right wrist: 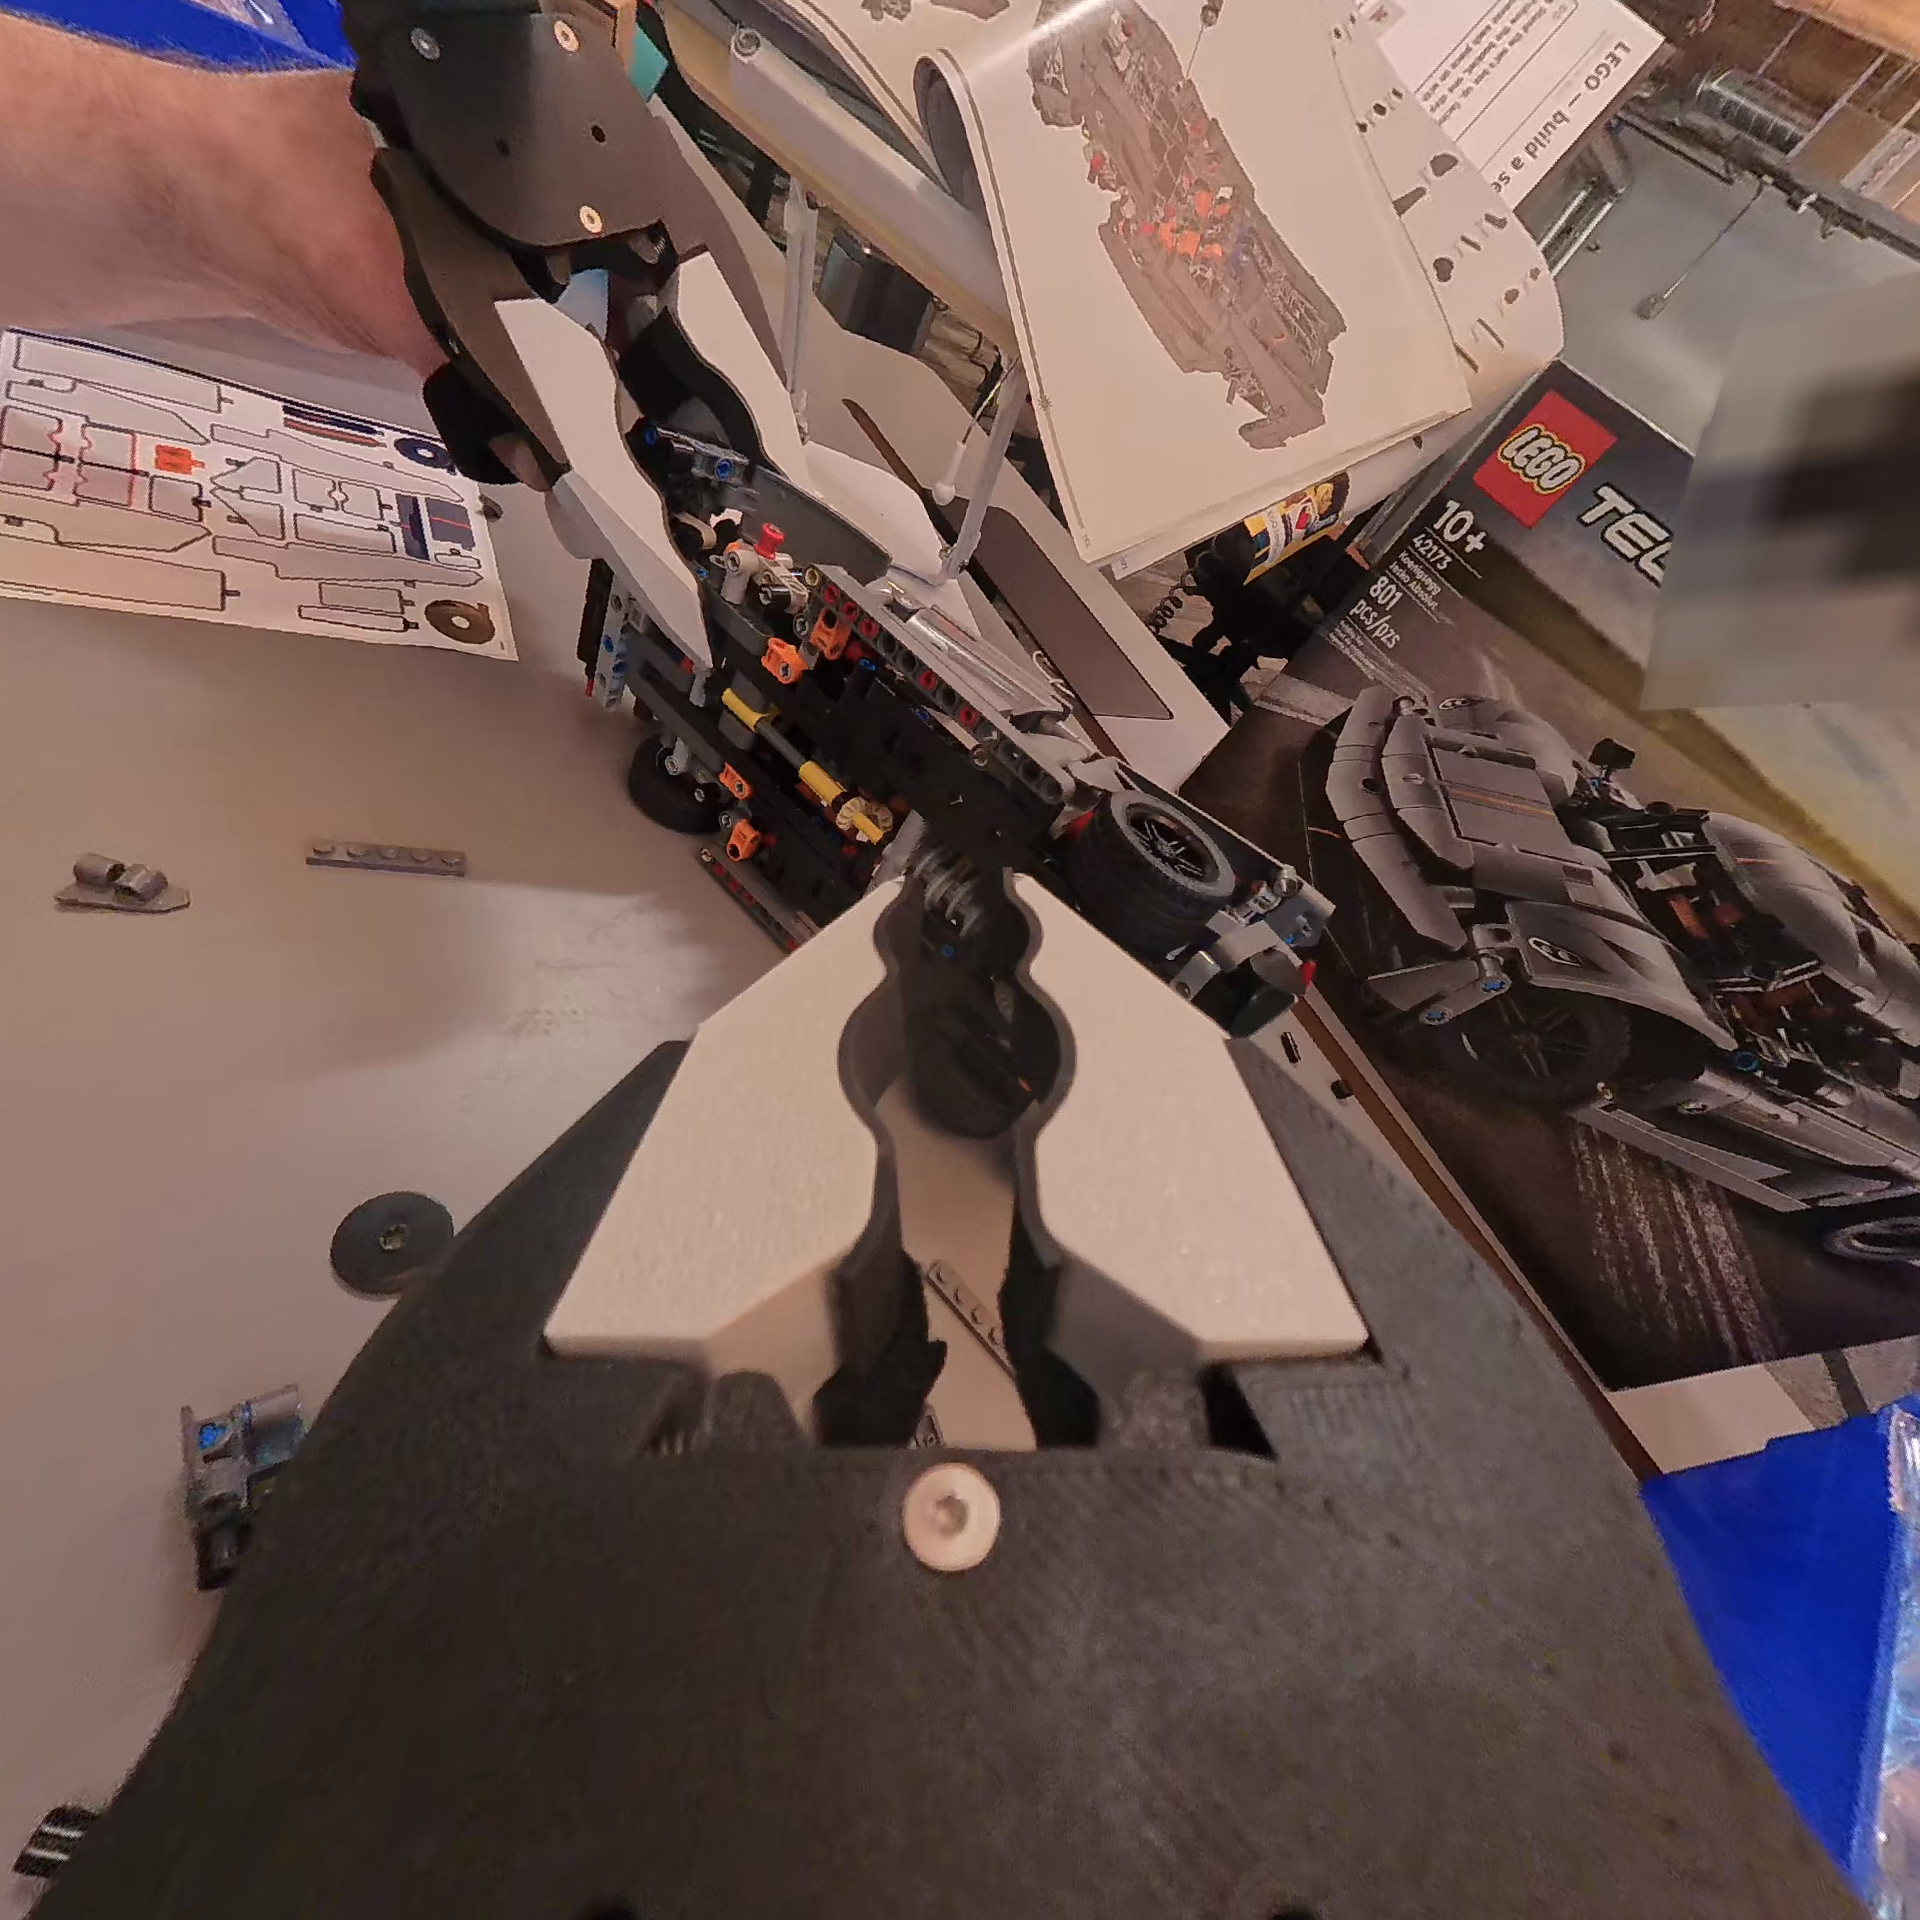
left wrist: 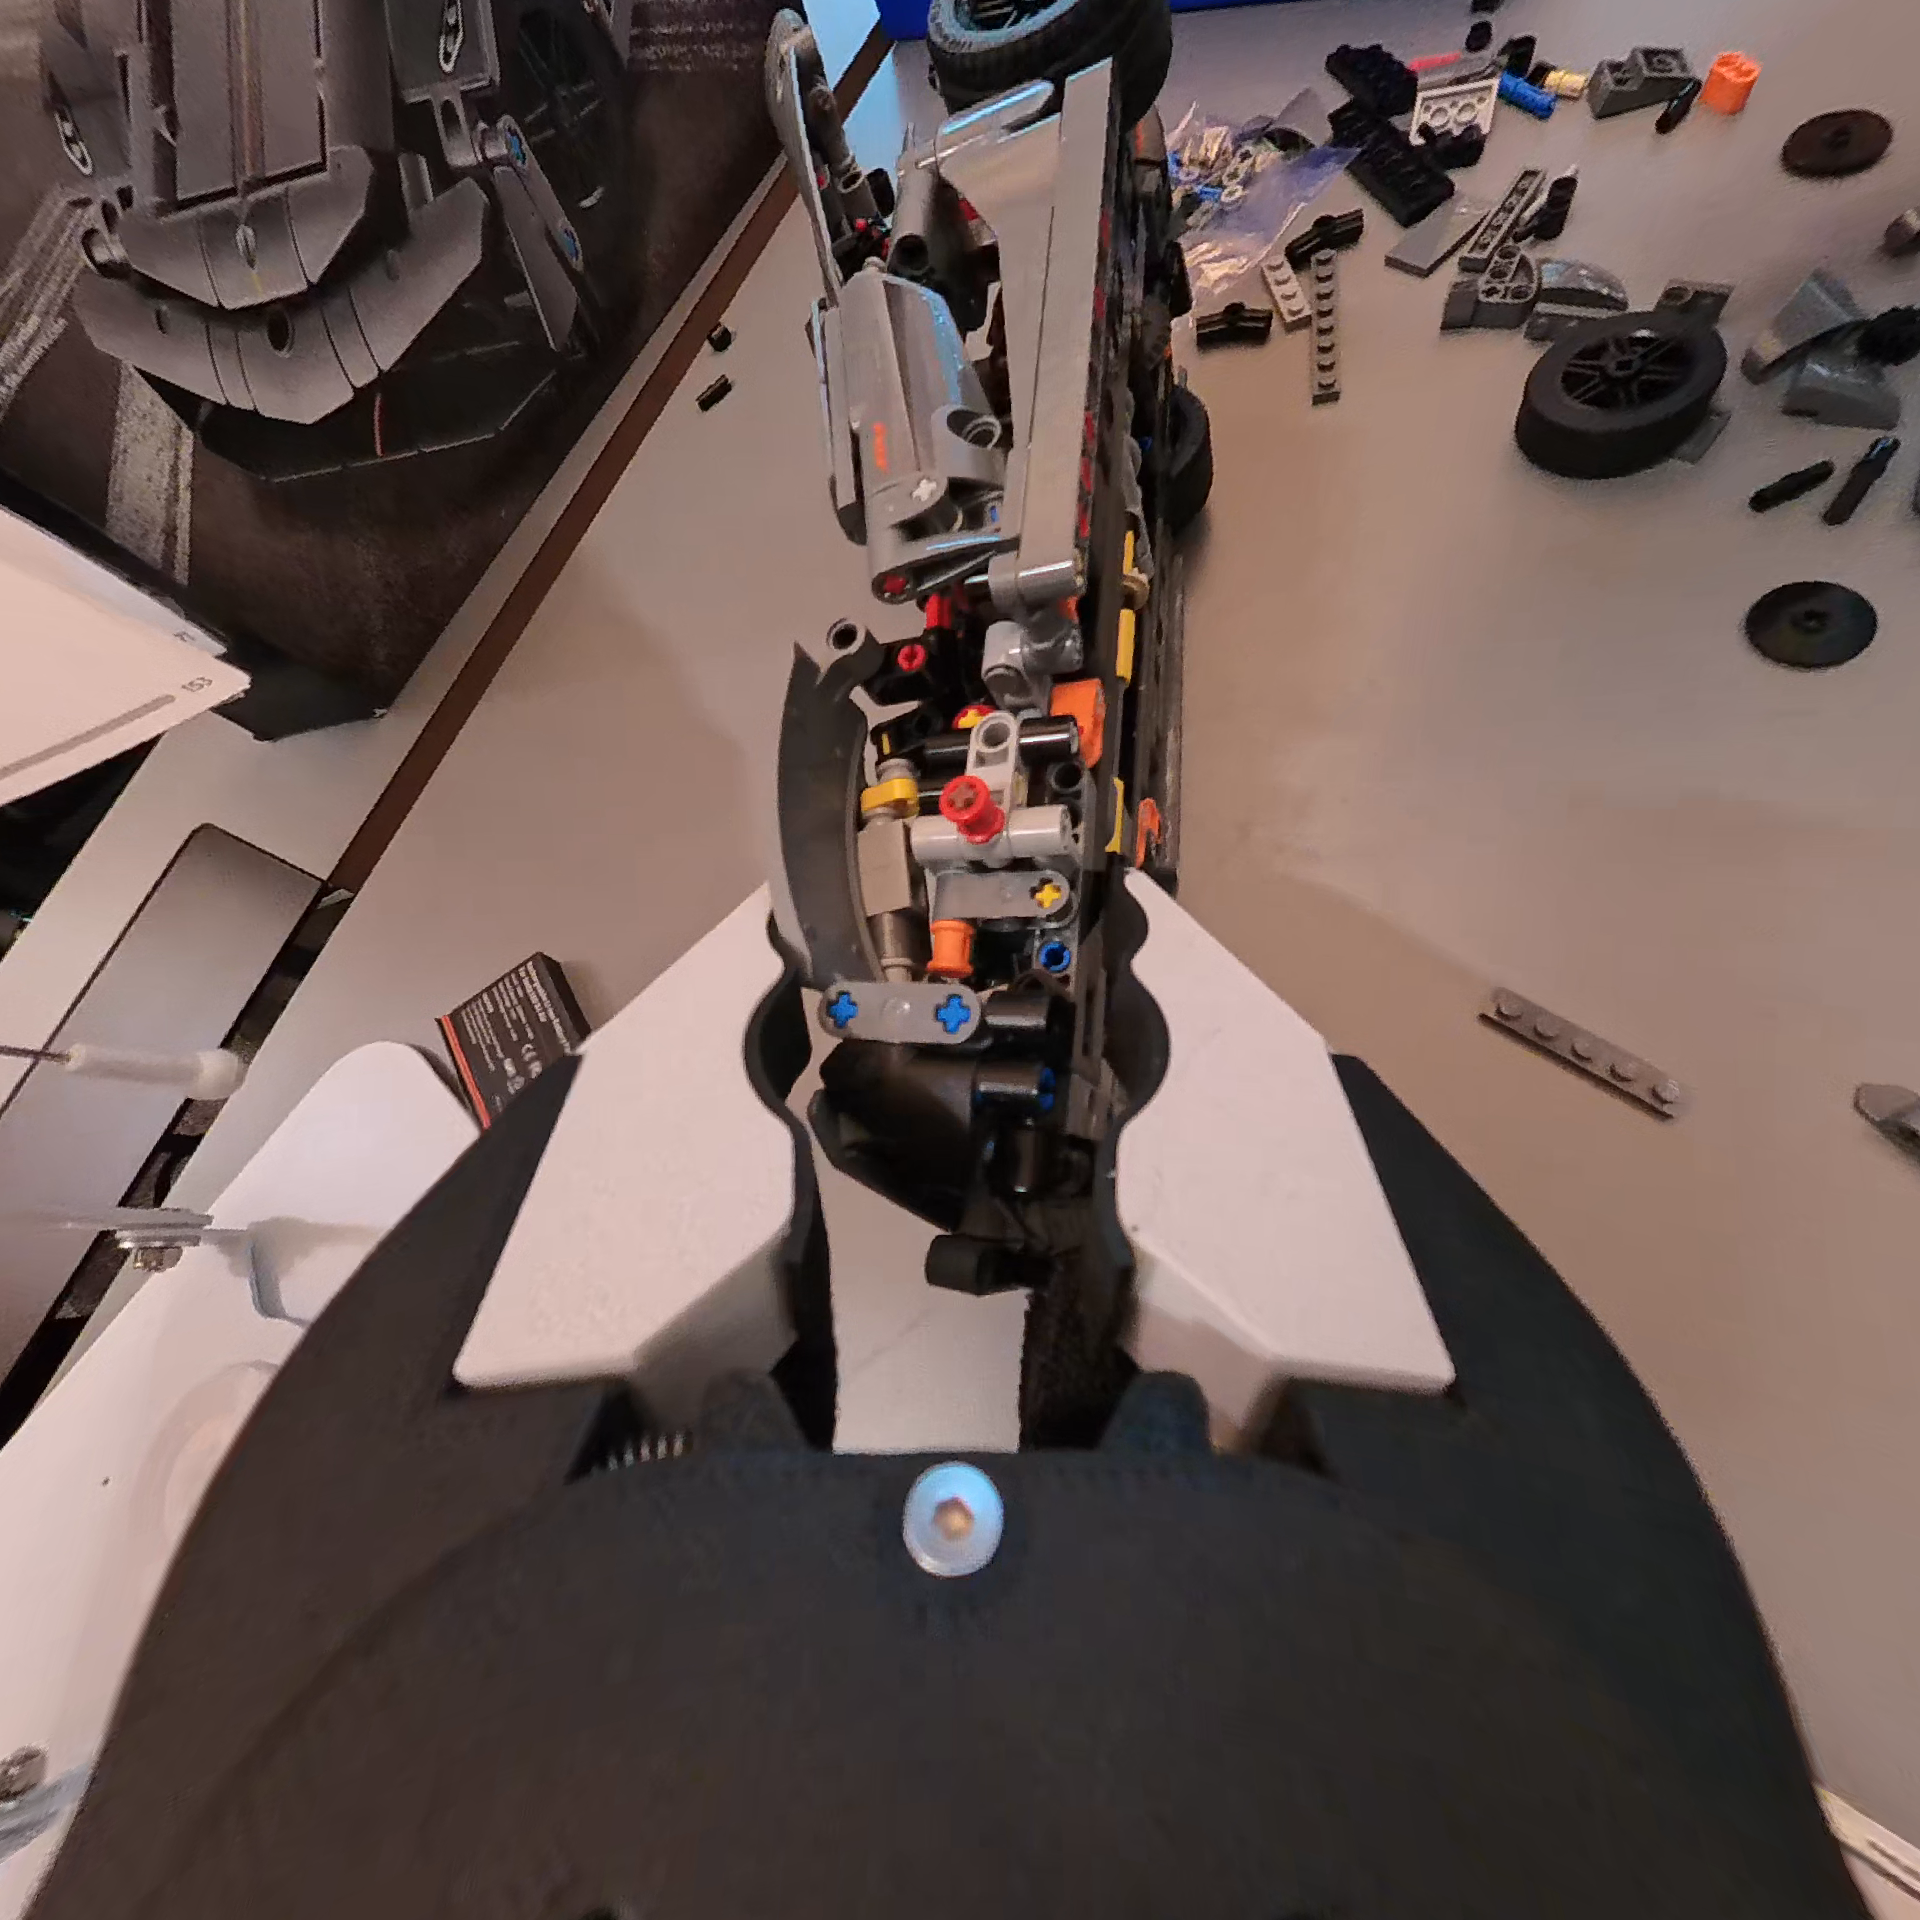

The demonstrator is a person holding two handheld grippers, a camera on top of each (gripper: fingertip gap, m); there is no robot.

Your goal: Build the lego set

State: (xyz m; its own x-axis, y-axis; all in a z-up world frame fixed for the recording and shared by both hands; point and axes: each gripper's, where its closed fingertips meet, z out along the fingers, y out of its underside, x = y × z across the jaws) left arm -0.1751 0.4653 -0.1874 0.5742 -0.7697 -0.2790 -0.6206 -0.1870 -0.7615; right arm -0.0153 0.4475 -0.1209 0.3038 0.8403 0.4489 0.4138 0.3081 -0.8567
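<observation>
Left wrist view: your left gripper (left wrist: 951, 1023) is clamped on one end of the half-built car (left wrist: 987, 644), which is tipped on edge and runs straight away from the camera; both white fingers (left wrist: 665, 1122) press its flanks, with a black curved wheel arch against one and the flat studded underside against the other. The car is matte grey panels over a black beam frame, with red, yellow, orange and blue pins showing. Loose parts lie right of it on the smooth beige table (left wrist: 1403, 831): a rubber-tyred wheel (left wrist: 1621, 390), 2 black discs, a grey studded plate (left wrist: 1584, 1049). The glossy box (left wrist: 312, 260) sits at left. Right wrist view: your right gripper (right wrist: 961, 997) is closed on a black assembly at the car's (right wrist: 831, 717) opposite end, beside a mounted wheel (right wrist: 1153, 842); exactly which part it bites is hidden between the fingers. The left gripper (right wrist: 665, 520) shows far off, gripping the other end. The sticker sheet (right wrist: 239, 488) lies flat at left, the instruction booklet (right wrist: 1195, 260) is propped behind, and the box (right wrist: 1558, 883) is at right.
</observation>
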